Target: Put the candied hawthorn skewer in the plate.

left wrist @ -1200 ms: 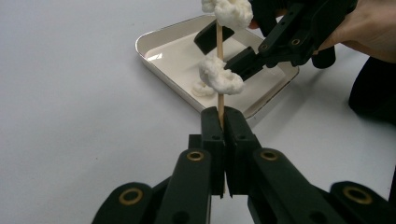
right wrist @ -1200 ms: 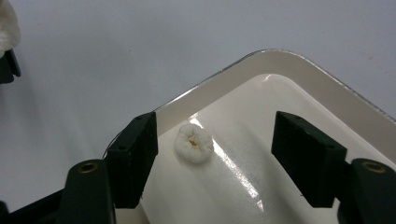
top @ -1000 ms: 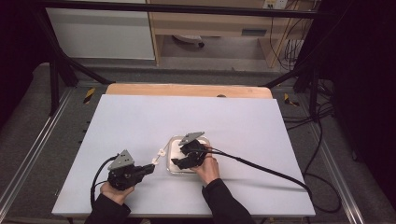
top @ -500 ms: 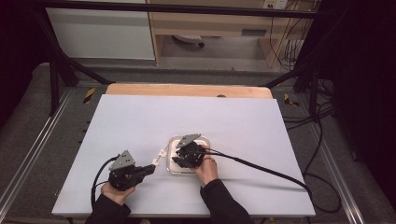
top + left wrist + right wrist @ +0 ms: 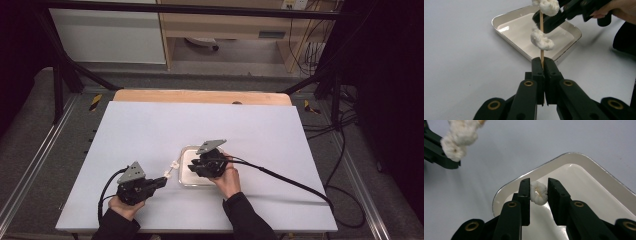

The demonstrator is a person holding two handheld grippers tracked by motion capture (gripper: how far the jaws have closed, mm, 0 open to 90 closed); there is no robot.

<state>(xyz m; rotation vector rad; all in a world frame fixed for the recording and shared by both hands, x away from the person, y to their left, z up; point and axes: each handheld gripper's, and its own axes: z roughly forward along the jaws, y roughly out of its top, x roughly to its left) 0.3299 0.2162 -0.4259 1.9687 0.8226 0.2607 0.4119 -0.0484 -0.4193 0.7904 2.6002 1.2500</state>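
White fluffy lump (image 5: 538,192) sits pinched in the right hand-held gripper (image 5: 538,195) above the shallow white tray (image 5: 584,173); its jaws were just closing, so a light hold could drop it. The left hand-held gripper (image 5: 543,65) clamps the thin wooden skewer (image 5: 541,25).

No writing, label, brand, number or sign can be read anywhere here. The yellow-and-black striped markers (image 5: 95,101) on the floor rails just beyond the far corners of the white table (image 5: 150,130) carry stripes only, no letters. The grey plate (image 5: 272,35) on the wooden furniture behind the table is too small and blurred to make out any characters.
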